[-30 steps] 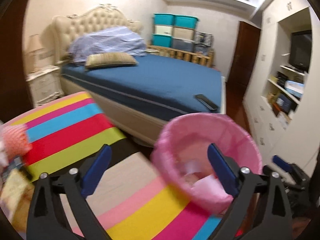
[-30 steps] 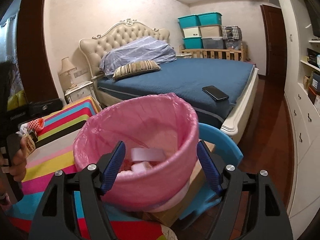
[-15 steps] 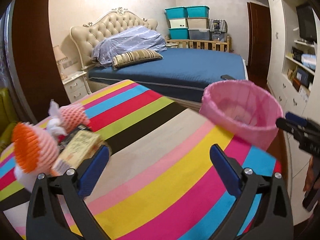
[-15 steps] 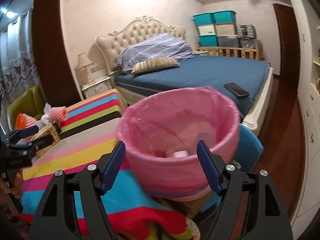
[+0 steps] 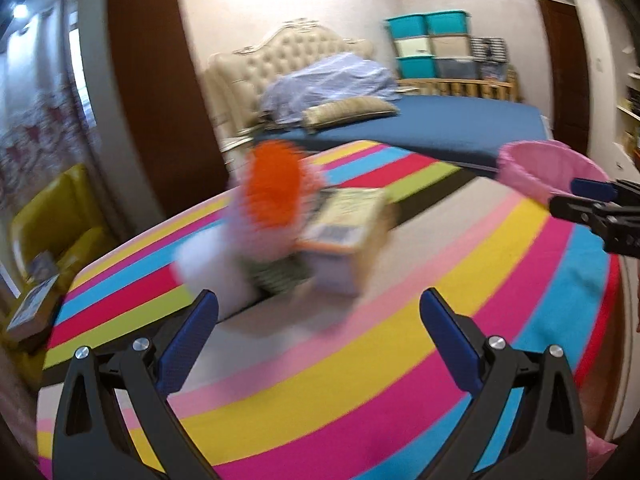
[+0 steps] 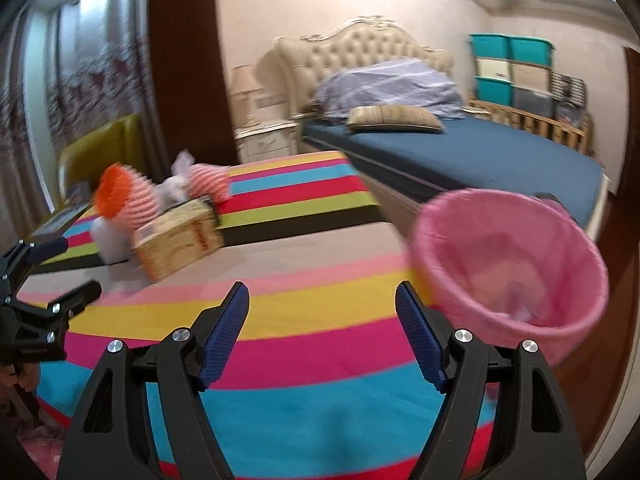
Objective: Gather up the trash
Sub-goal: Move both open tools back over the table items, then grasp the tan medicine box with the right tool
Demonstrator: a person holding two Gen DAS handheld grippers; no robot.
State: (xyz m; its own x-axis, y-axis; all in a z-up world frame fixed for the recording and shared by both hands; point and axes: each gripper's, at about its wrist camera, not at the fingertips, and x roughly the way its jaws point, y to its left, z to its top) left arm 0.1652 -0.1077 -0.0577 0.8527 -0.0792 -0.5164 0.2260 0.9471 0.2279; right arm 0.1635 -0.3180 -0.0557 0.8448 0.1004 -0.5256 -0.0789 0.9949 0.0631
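A trash pile lies on the striped tablecloth (image 5: 400,360): an orange foam fruit net (image 5: 274,190), white tissue (image 5: 208,264) and a yellow cardboard box (image 5: 348,236). My left gripper (image 5: 318,334) is open and empty, just short of the pile. In the right wrist view the same net (image 6: 120,196), box (image 6: 180,236) and a second striped net (image 6: 208,182) lie at the left. My right gripper (image 6: 322,326) is open and empty over the cloth (image 6: 320,380). The pink lined bin (image 6: 508,268) stands at the table's right edge, with scraps inside; it also shows in the left wrist view (image 5: 544,172).
A blue bed (image 6: 480,152) with a cream headboard stands behind the table. A yellow-green armchair (image 5: 56,216) is at the left, a nightstand (image 6: 264,142) with a lamp beside the bed. Teal storage boxes (image 5: 424,44) are stacked at the far wall.
Both grippers swung left, away from the bin. The left gripper has closed in on the trash pile, now just ahead of its fingers. Both stayed open and empty.
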